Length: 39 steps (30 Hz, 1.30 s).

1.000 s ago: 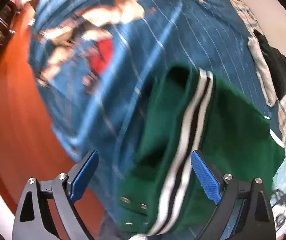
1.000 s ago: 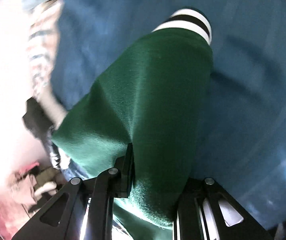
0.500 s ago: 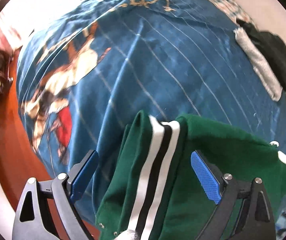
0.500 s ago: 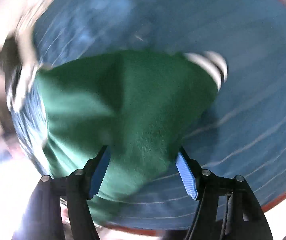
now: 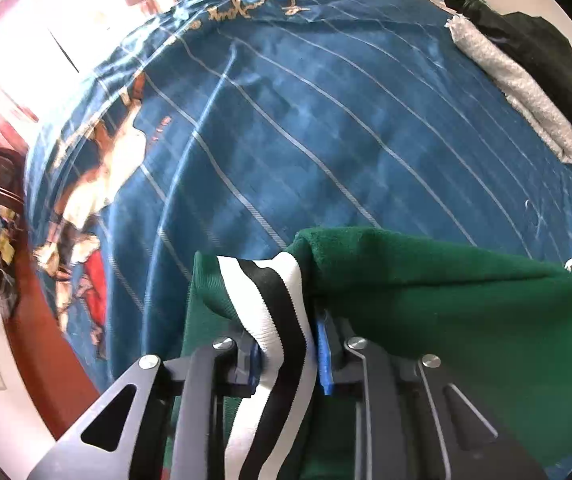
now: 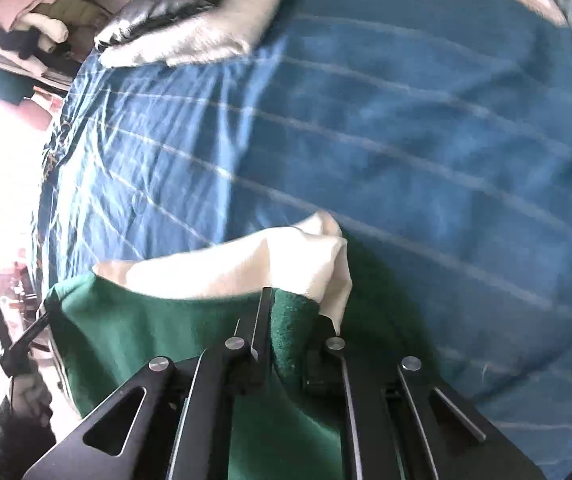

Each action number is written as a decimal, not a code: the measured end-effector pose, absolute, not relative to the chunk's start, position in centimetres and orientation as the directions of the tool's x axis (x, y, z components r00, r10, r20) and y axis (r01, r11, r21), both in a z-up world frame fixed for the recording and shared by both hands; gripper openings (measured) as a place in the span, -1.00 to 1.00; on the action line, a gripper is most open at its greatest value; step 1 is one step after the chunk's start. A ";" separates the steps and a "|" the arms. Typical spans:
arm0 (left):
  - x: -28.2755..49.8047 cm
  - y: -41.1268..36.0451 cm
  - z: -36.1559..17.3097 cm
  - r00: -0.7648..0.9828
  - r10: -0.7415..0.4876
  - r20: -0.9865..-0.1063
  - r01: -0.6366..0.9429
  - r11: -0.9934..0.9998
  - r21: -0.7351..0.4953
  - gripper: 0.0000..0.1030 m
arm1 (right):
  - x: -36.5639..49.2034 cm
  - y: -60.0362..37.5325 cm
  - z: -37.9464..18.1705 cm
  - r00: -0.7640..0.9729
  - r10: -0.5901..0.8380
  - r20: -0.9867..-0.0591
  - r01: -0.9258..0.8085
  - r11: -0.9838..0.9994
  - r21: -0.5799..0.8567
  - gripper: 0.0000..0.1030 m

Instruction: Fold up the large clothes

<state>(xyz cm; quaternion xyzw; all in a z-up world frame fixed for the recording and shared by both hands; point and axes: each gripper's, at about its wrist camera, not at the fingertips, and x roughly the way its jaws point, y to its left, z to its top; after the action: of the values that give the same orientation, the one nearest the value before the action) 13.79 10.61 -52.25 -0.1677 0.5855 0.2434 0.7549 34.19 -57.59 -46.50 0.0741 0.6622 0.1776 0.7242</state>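
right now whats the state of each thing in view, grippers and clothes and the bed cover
left gripper: shut on the striped band of the green jacket
right gripper: shut on the green fabric beside the cream lining
green jacket: bunched, held up by both grippers over the bed
blue bedspread: spread out, lightly creased
black and white garment: lying folded at the far edge of the bedspread

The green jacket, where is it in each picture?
Left wrist view: the green jacket fills the lower right, its black-and-white striped band pinched in the left hand-held gripper.
Right wrist view: the jacket sits at the lower left, clamped in the right hand-held gripper, cream lining on top.
Shared landmark: the blue striped bedspread beyond it.
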 end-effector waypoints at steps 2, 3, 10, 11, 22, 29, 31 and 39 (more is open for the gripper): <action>13.6 11.2 -52.6 0.190 0.148 -0.971 -0.578 0.816 0.011 -0.65 | 35.9 -57.6 -45.9 0.091 0.366 -0.926 -0.131 0.926 0.353 -0.83; 13.7 11.5 -52.9 0.187 0.133 -0.973 -0.584 0.812 -0.001 -0.64 | 36.7 -57.5 -46.5 0.098 0.354 -0.930 -0.119 0.932 0.342 -0.83; 14.9 12.8 -54.7 0.148 0.041 -0.988 -0.592 0.804 -0.055 -0.51 | 38.5 -56.9 -53.1 -0.055 0.227 -0.972 0.019 0.974 0.226 -0.69; 14.9 12.8 -54.0 0.140 0.046 -0.989 -0.587 0.808 -0.046 -0.48 | 38.5 -57.0 -52.2 -0.052 0.214 -0.975 0.040 0.976 0.212 -0.58; 11.6 7.9 -46.4 0.209 0.275 -0.939 -0.598 0.795 0.100 0.77 | 28.1 -50.1 -41.3 0.121 0.271 -0.955 -0.174 0.953 0.248 0.08; 11.3 8.7 -55.7 0.042 0.224 -0.974 -0.608 0.779 0.153 0.79 | 25.8 -44.4 -52.9 -0.060 0.112 -0.992 -0.231 0.965 0.123 -0.07; 10.3 10.0 -55.9 0.061 0.170 -0.984 -0.633 0.769 0.093 0.81 | 26.4 -44.7 -51.7 -0.100 0.121 -0.988 -0.182 0.974 0.138 -0.06; -2.1 11.5 -47.8 0.128 0.131 -0.983 -0.820 0.572 -0.031 0.79 | 20.9 -58.1 -45.2 -0.045 0.234 -0.971 0.038 0.972 0.233 0.13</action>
<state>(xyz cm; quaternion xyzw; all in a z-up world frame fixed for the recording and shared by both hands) -2.07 11.52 -47.81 -0.3064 0.5619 0.3465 0.6858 20.89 -58.14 -45.18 0.0946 0.7191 0.0718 0.6847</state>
